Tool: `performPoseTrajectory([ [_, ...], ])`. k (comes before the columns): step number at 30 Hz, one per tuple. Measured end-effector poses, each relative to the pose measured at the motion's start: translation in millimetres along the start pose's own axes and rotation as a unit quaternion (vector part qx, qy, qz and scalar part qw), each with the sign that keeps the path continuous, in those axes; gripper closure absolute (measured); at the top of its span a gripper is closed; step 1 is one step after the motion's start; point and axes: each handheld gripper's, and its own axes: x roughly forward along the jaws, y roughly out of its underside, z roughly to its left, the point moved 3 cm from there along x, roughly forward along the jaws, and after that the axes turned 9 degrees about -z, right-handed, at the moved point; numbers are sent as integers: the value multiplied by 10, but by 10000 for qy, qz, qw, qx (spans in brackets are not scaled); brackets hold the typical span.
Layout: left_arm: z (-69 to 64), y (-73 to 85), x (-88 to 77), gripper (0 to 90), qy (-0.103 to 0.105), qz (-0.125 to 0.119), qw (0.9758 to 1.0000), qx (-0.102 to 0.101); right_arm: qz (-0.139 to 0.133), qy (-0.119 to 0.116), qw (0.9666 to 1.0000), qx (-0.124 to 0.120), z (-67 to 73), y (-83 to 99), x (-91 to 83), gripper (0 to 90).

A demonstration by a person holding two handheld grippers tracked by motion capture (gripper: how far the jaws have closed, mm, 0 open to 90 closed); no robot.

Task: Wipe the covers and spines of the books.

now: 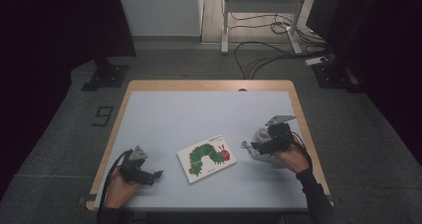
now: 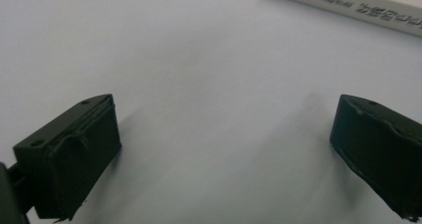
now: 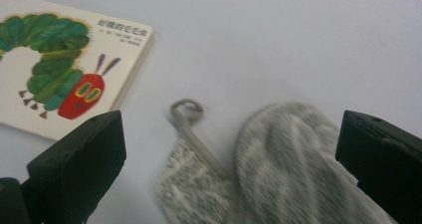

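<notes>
From the high view, I have my right tongs (image 1: 255,146) at the right of the counter (image 1: 164,114), over a grey knitted sock (image 1: 260,136) that lies heaped there, well apart from the caterpillar picture book (image 1: 206,157) in the middle. My left tongs (image 1: 157,174) rest low near the front left edge, pointing toward the book.

In the left gripper view, the left tongs stand wide with bare counter between them; the book's spine (image 2: 348,4) crosses the top right corner, some way off.

In the right gripper view, the right tongs are spread wide and press on nothing; the sock (image 3: 278,169) lies between and beneath them, its loop (image 3: 186,109) curling toward the book (image 3: 64,64). To grip well, I judge I should centre on the thick fold, not the thin loop, and close fully before lifting.
</notes>
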Motion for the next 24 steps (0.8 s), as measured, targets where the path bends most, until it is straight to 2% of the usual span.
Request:
performPoseTrajectory([
  [5,-112,-102,95,0,96,78,9997,230,24,-163,9997,-152,129,-68,116,0],
  [16,-321,-269,265,0,494,36,9979,414,150,-483,9979,-403,360,-138,356,2],
  [24,-427,-309,367,0,668,90,9965,497,270,-734,9961,-412,527,-116,571,3],
])
